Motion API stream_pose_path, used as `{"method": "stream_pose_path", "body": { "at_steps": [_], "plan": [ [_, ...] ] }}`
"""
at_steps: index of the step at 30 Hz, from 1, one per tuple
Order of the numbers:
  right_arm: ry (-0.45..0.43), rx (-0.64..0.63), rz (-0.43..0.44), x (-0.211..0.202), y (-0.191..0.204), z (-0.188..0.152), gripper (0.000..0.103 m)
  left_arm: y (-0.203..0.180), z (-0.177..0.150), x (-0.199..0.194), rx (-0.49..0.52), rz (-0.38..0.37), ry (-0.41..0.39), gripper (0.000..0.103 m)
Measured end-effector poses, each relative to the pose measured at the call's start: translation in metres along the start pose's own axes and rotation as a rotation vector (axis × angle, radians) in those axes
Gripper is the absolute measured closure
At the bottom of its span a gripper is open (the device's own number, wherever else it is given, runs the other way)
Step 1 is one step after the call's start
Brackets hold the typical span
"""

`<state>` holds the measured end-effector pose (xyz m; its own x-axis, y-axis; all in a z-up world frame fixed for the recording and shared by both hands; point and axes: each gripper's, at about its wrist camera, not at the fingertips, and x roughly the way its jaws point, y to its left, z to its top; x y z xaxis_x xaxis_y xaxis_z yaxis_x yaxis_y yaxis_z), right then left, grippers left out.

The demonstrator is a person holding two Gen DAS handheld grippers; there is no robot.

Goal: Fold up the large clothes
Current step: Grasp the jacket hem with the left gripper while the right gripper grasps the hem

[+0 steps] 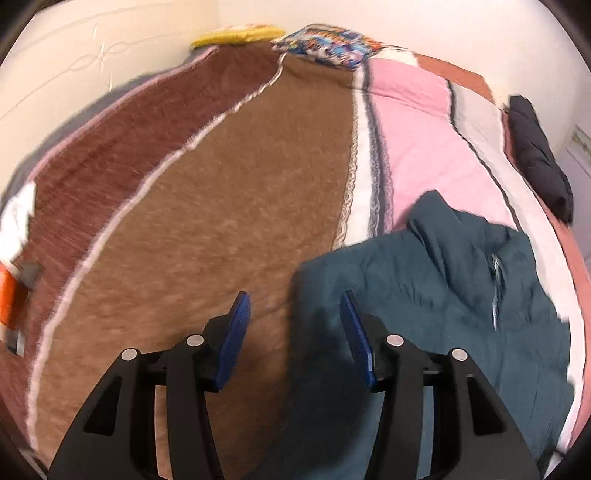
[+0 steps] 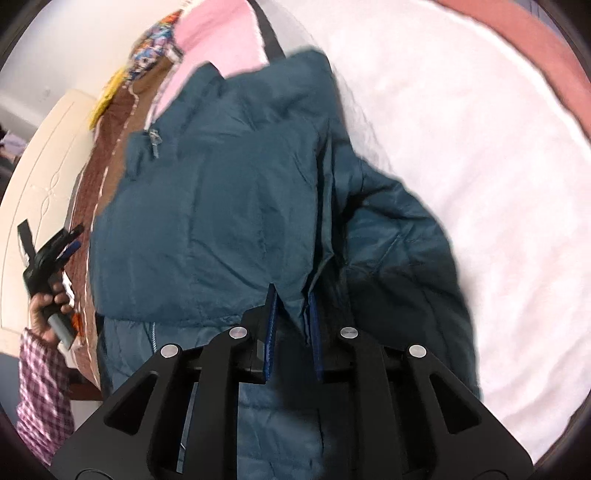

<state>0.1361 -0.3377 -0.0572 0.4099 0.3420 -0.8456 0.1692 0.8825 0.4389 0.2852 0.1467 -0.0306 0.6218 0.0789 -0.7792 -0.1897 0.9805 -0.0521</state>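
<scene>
Bedroom walls, pale and bare, close around a wide bed [image 1: 207, 206] covered in striped blankets. On it lies the teal jacket [image 2: 221, 206], a puffy quilted thing with a slick, slightly shiny shell, bunched toward the near right corner of the bed with its zipper [image 2: 154, 142] showing at the collar. The right gripper [image 2: 291, 325] has its blue-padded fingers nearly closed on a pointed fold of the jacket's edge, pinching only a thin tongue of fabric. The left gripper [image 1: 293, 332] hangs wide open and holds nothing, poised over the jacket's left edge where teal meets brown blanket; the right wrist view shows it held off the bed's left side. Likely trouble starts with that small bite: slippery shell cloth can slide out of the pads when pulled, and the padding's spring may push any fold open again. With only one side held, a pull would probably drag the whole jacket across the bed rather than lay a panel flat, and its loose sleeve on the white part could trail and twist. Under it, the brown blanket [image 1: 184, 258] looks fuzzy and grippy, the pink stripe [image 1: 424, 140] softer. Farther off sit a dark bundle [image 1: 539, 158] at the right edge, a patterned pillow [image 1: 325, 42] and a yellow pillow [image 1: 236, 35] at the head.
</scene>
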Motion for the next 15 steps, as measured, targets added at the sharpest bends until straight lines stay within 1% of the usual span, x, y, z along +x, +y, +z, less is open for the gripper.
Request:
{"method": "stream_pose_path", "body": {
  "at_steps": [1, 3, 4, 6, 8, 10, 12, 14, 15],
  "plan": [
    [-0.029, -0.023, -0.008, -0.008, 0.004, -0.003, 0.086, 0.003, -0.007, -0.013, 0.032, 0.002, -0.013, 0.052],
    [-0.052, -0.047, -0.009, -0.012, 0.01, -0.008, 0.086, 0.006, -0.02, -0.031, 0.062, -0.012, -0.017, 0.052],
    [-0.05, -0.057, -0.006, -0.011, 0.012, -0.009, 0.086, 0.008, -0.027, -0.037, 0.069, -0.02, -0.01, 0.052],
    [-0.042, -0.074, -0.028, -0.002, 0.017, -0.01, 0.086, 0.009, -0.045, -0.044, 0.071, -0.047, 0.016, 0.052],
    [-0.023, -0.086, -0.066, 0.012, 0.017, -0.007, 0.086, 0.005, -0.059, -0.04, 0.082, -0.069, 0.047, 0.052],
    [0.019, -0.066, -0.072, 0.028, 0.011, 0.0, 0.085, -0.002, -0.072, -0.028, 0.092, -0.072, 0.083, 0.052],
    [0.034, -0.067, -0.084, 0.037, 0.008, 0.007, 0.083, -0.008, -0.085, -0.005, 0.089, -0.054, 0.154, 0.052],
    [0.052, -0.055, -0.075, 0.034, 0.007, 0.01, 0.083, -0.006, -0.089, 0.0, 0.056, -0.045, 0.165, 0.051],
    [0.047, -0.055, -0.071, 0.028, 0.006, 0.01, 0.08, -0.003, -0.088, -0.005, 0.036, -0.05, 0.162, 0.052]
  ]
}}
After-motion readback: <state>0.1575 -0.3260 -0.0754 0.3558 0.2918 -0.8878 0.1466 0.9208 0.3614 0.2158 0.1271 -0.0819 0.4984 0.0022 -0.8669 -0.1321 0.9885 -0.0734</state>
